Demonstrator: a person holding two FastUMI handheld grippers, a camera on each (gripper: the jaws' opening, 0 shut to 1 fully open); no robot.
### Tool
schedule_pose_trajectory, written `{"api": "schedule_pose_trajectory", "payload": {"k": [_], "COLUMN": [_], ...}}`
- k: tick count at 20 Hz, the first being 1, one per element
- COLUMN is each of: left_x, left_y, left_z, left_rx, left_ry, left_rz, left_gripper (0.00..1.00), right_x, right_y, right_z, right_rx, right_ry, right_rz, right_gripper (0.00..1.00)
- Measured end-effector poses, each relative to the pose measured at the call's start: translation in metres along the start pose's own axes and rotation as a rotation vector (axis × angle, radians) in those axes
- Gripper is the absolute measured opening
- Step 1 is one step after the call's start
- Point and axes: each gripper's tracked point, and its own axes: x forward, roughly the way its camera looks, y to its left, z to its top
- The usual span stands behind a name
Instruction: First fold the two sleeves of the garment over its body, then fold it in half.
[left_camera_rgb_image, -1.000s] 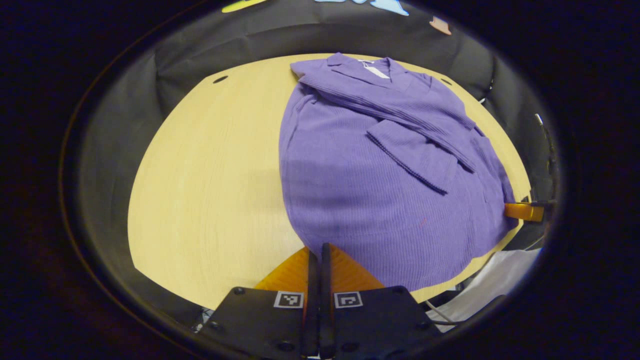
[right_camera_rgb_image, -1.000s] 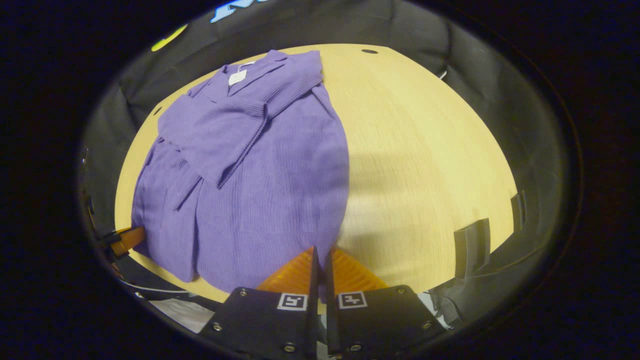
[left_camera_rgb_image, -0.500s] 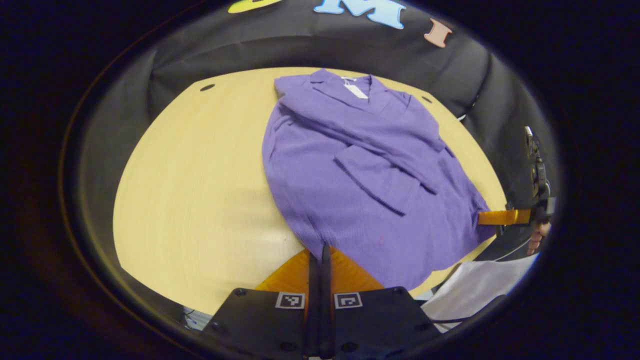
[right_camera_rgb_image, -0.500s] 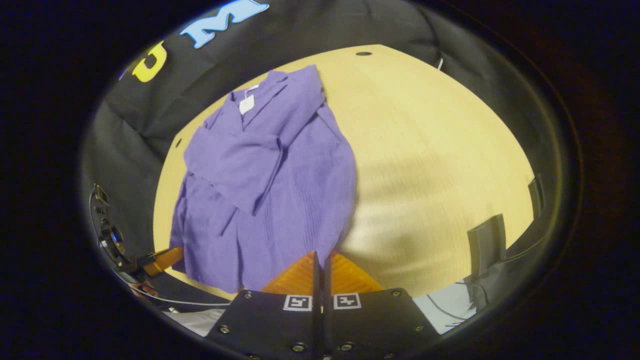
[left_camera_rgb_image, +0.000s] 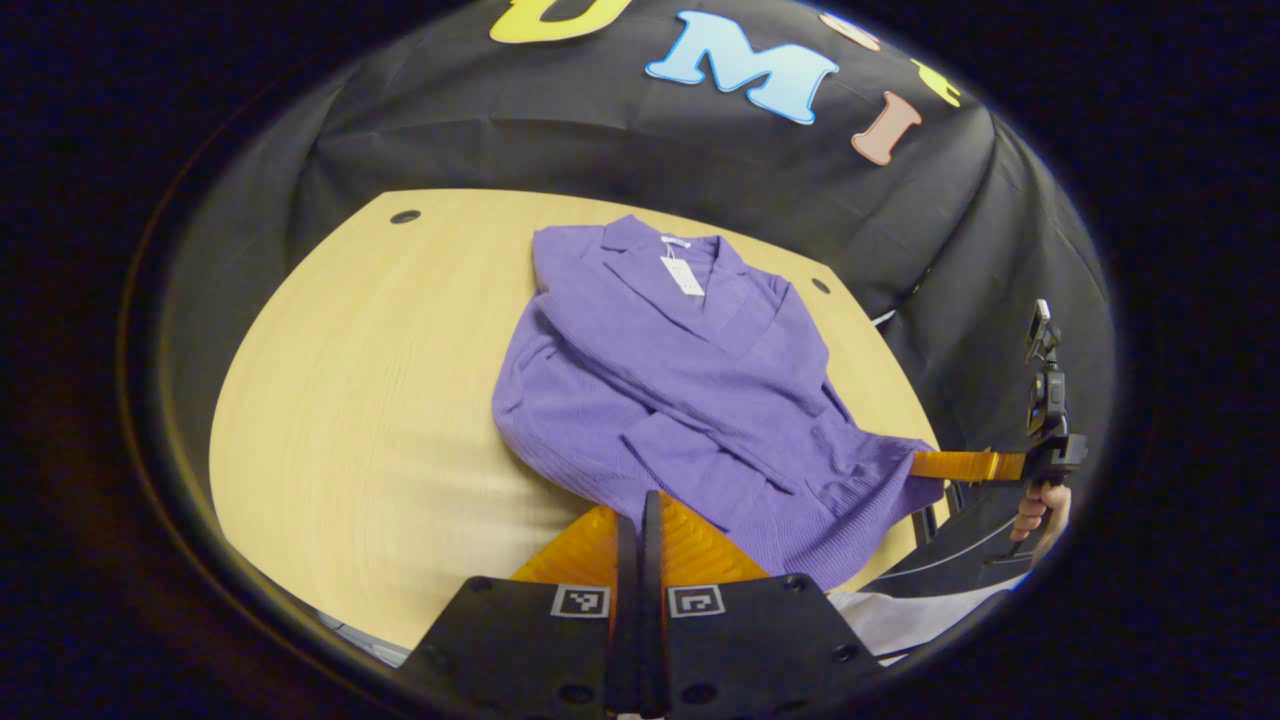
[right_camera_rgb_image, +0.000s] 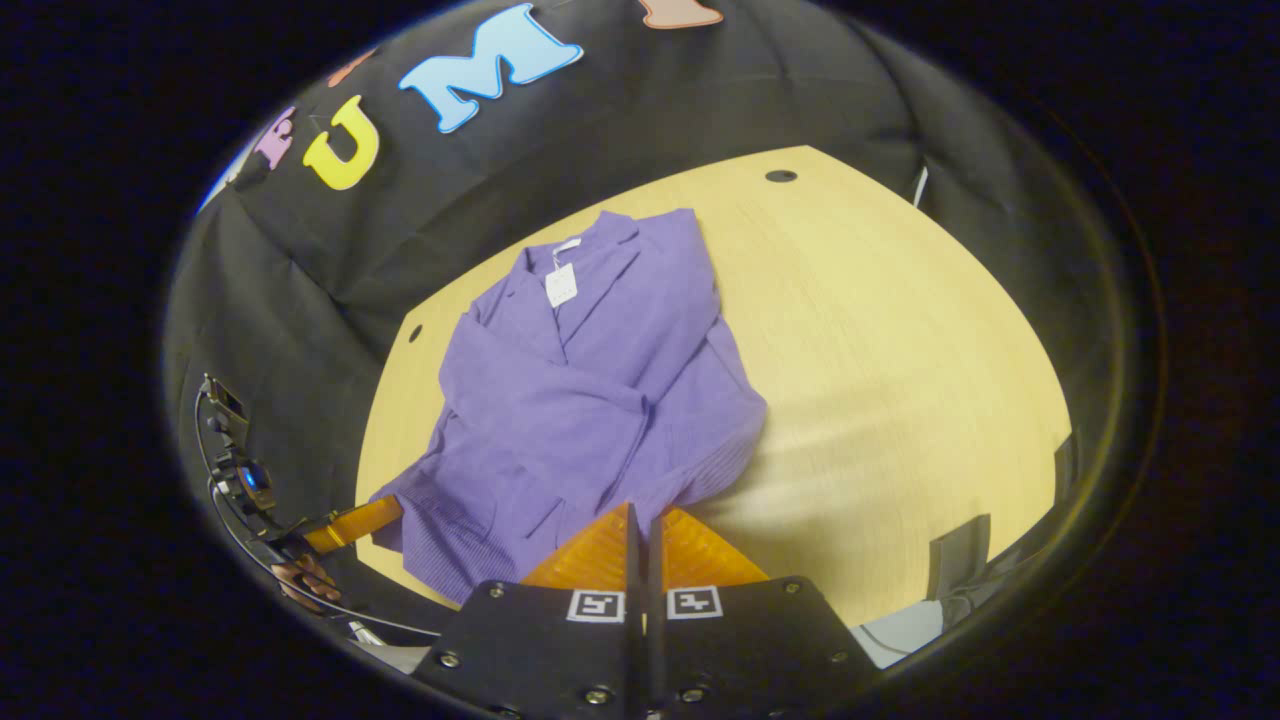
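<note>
The purple garment (left_camera_rgb_image: 680, 390) lies on the wooden table (left_camera_rgb_image: 350, 380) with its collar at the far side and both sleeves folded across its body. Its near hem is raised off the table. My left gripper (left_camera_rgb_image: 640, 497) is shut on one hem corner, which hangs over its orange fingers. In the left gripper view the right gripper (left_camera_rgb_image: 928, 465) pinches the other hem corner, with a hand (left_camera_rgb_image: 1035, 508) on its handle. In the right gripper view the garment (right_camera_rgb_image: 590, 390) runs away from my right gripper (right_camera_rgb_image: 645, 512), which is shut on the hem. The left gripper (right_camera_rgb_image: 385, 510) holds the far corner there.
A white tag (left_camera_rgb_image: 683, 275) sits in the collar. The table has small round holes (left_camera_rgb_image: 405, 216) near its far corners. To the right of the garment lies bare table (right_camera_rgb_image: 900, 380). A dark bracket (right_camera_rgb_image: 955, 555) stands at the table's near right edge.
Both grippers have risen and pulled back, staying shut on the hem. The garment's lower part has lifted off the table and bunched toward the collar.
</note>
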Motion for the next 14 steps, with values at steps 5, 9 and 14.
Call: {"api": "schedule_pose_trajectory", "payload": {"k": [5,9,14], "left_x": [0.011,0.023,0.051], "left_y": [0.0,0.006,0.014], "left_z": [0.054,0.111,0.186], "left_rx": [-0.009,-0.001,0.007], "left_ry": [-0.073,-0.14,-0.215], "left_rz": [-0.029,-0.04,-0.045], "left_gripper": [0.06,0.07,0.07], "right_x": [0.003,0.01,0.034], "right_y": [0.014,0.019,0.026], "right_z": [0.051,0.098,0.168], "right_rx": [-0.022,-0.014,-0.007], "right_ry": [-0.07,-0.124,-0.186], "right_rz": [0.019,0.026,0.016], "right_gripper": [0.01,0.01,0.01]}}
